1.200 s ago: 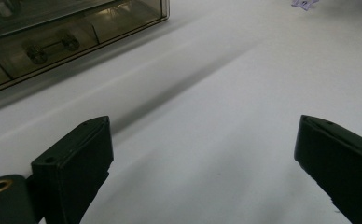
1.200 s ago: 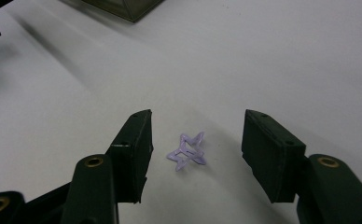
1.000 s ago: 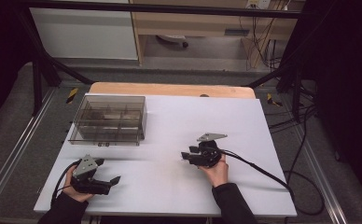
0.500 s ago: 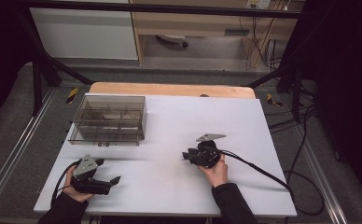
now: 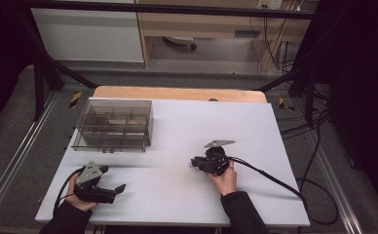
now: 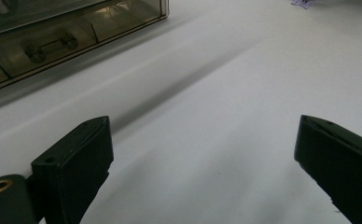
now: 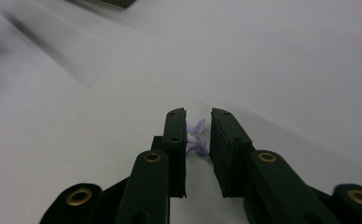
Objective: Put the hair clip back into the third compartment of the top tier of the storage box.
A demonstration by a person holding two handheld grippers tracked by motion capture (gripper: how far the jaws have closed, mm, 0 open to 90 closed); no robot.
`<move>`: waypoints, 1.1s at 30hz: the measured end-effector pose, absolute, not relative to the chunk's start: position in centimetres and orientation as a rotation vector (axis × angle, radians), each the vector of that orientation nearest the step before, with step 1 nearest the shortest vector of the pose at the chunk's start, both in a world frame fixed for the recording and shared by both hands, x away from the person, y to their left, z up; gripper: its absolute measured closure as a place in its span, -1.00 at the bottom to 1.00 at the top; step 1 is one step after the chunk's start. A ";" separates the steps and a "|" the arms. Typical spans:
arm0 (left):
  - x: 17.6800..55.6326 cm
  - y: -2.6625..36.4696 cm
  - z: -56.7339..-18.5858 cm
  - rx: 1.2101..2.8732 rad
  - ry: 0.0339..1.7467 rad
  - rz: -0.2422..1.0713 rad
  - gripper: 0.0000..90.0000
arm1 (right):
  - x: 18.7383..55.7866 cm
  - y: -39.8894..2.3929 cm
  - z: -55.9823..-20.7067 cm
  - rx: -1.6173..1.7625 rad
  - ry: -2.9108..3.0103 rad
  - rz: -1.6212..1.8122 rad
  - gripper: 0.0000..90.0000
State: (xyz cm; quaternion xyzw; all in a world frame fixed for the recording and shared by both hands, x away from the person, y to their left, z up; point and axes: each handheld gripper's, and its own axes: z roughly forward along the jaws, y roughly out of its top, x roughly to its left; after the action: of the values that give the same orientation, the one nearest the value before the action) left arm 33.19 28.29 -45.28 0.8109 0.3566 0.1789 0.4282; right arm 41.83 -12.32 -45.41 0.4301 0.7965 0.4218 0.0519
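Note:
A small purple twisted loop (image 7: 197,140) lies on the white table (image 5: 255,126), between the jaws of my right gripper (image 7: 198,114). Those jaws have just been closing and now stand a narrow gap apart. The loop's ends reach both pads, with no clear squeeze on it. In the high view the right gripper (image 5: 195,162) rests right of the table's middle and points left, held by a hand. My left gripper (image 5: 113,178) sits at the near left corner. Its jaws (image 6: 202,154) are wide open over bare table.
A smoky clear plastic compartment box (image 5: 113,125) stands at the far left of the table, and its front wall (image 6: 53,37) lies ahead of the left gripper. A black cable (image 5: 270,178) trails from the right gripper off the right edge. A wooden strip (image 5: 177,92) borders the far edge.
The right gripper's jaws have drawn closer together. Both hands have stayed where they were.

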 end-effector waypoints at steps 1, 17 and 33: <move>33.2 28.3 -45.3 2.025 0.890 0.447 -0.91 | 41.9 -12.3 -45.5 1.312 2.423 1.284 0.71; 33.2 28.3 -45.3 2.027 0.888 0.446 -0.91 | 41.9 -12.3 -45.5 1.312 2.431 1.295 0.90; 33.2 28.2 -45.3 2.031 0.885 0.446 -0.90 | 41.7 -12.3 -45.1 1.271 2.439 1.331 0.98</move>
State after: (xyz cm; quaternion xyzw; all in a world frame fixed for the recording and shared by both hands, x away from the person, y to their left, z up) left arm 33.17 28.24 -45.30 0.8127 0.3541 0.1787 0.4269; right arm 41.69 -12.33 -45.06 0.4156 0.7975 0.4353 0.0428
